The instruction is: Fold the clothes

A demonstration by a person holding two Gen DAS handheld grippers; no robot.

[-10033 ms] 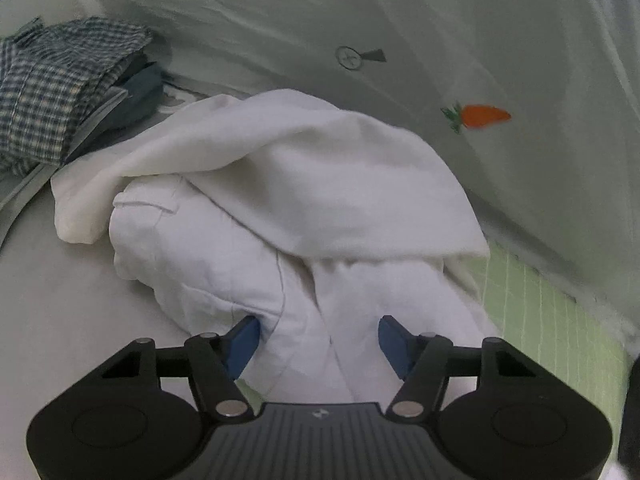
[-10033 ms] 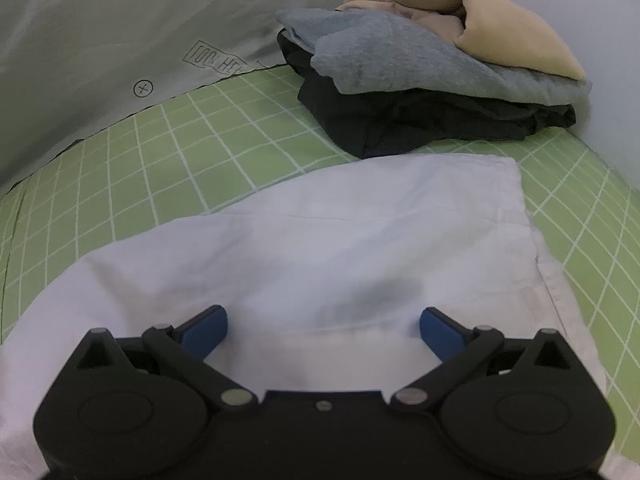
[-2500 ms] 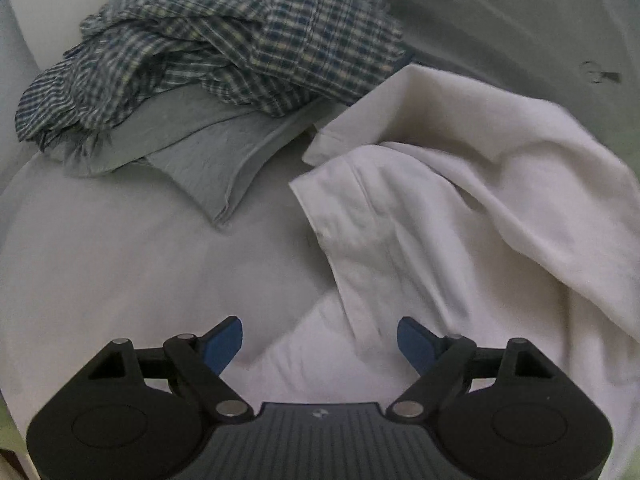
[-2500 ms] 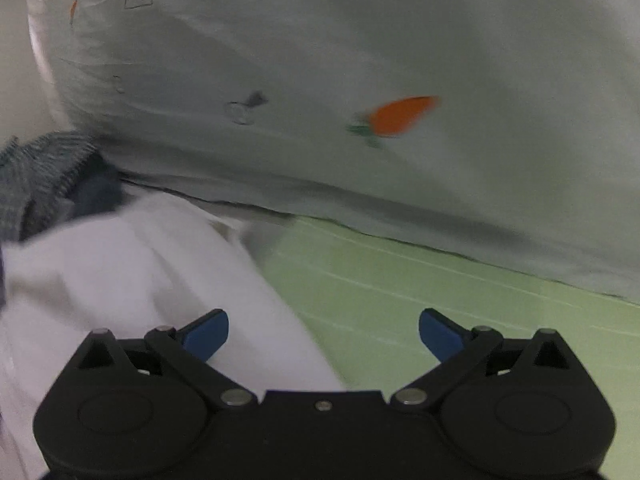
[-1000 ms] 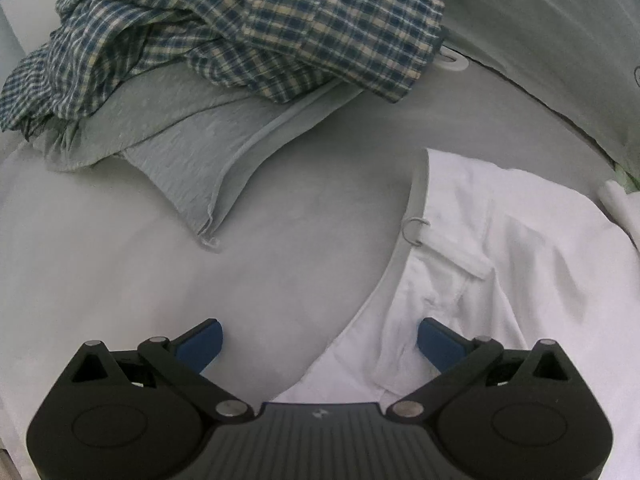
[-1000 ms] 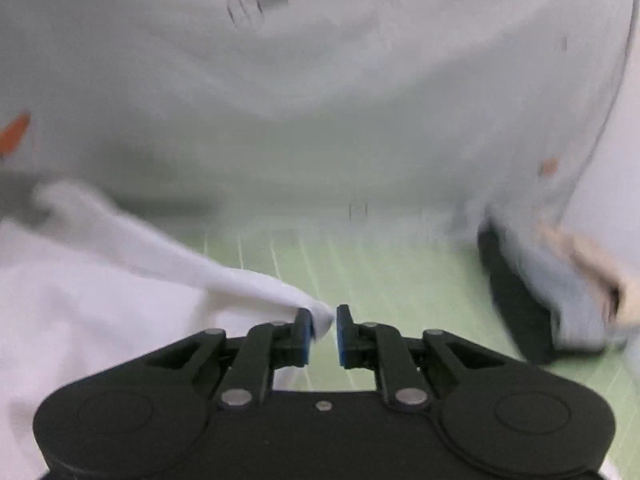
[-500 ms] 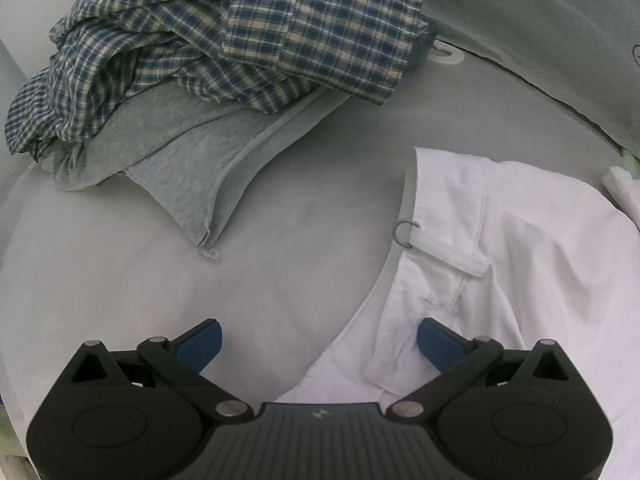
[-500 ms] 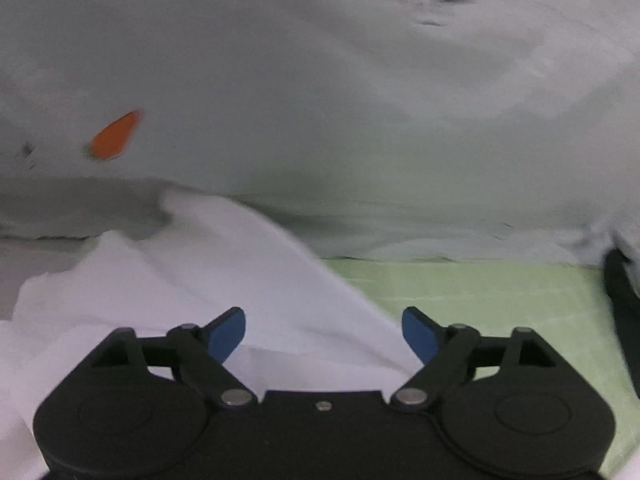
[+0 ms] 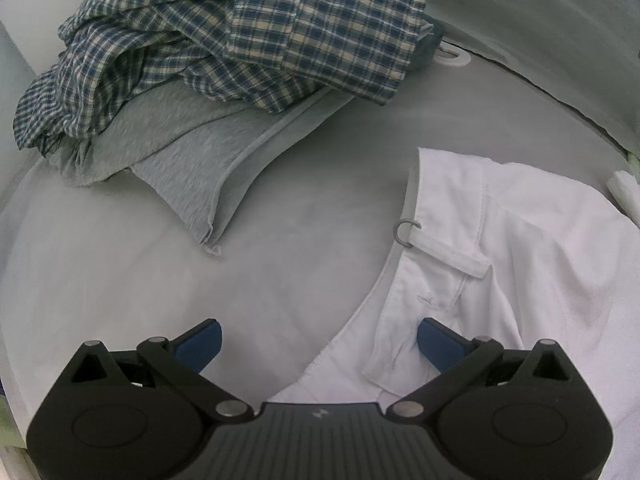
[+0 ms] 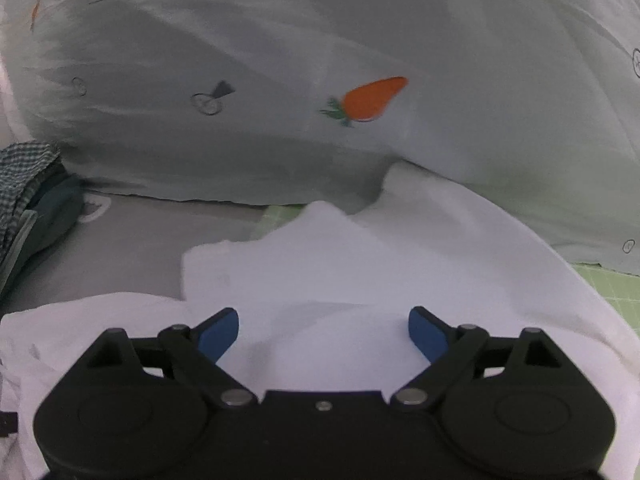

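White garment (image 9: 532, 264) at lower right of the left view, on the grey bed sheet (image 9: 120, 264). My left gripper (image 9: 318, 336) and right gripper (image 10: 323, 332): jaws released, the right's just opened, nothing pinched. Light, limp cloth; I judge the waistband hem the best hold.

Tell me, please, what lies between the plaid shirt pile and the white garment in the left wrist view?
Only bare grey sheet lies between the plaid shirt pile and the white garment, as the left wrist view shows.
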